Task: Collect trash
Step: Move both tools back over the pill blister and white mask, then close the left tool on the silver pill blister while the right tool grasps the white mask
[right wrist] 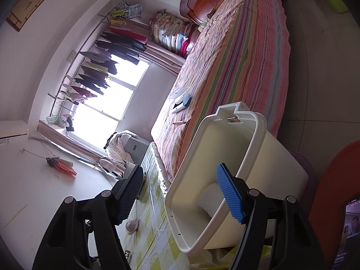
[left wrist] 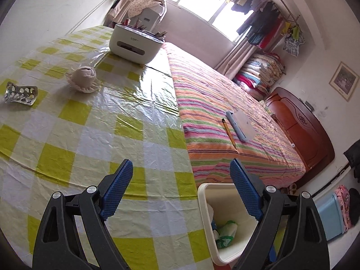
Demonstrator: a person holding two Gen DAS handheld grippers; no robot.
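A crumpled paper wad (left wrist: 82,78) and an empty blister pack (left wrist: 21,93) lie on the table (left wrist: 94,139) with its yellow-checked cloth, at its far left. My left gripper (left wrist: 181,168) is open over the table's near edge, with nothing between its blue pads. Its right finger hangs above a white bin (left wrist: 205,213) that holds green and white trash (left wrist: 225,231). In the right wrist view the bin (right wrist: 276,168) fills the centre, with a white wad (right wrist: 209,199) inside. My right gripper (right wrist: 180,186) is open at the bin's mouth, its left pad clear of the bin. The paper wad (right wrist: 132,223) shows below.
A white desk organiser (left wrist: 135,43) stands at the table's far edge. A striped bed (left wrist: 225,103) runs alongside the table and carries a pen and a flat case. A red round stool (right wrist: 337,180) and a lit phone screen (right wrist: 348,231) are at the right.
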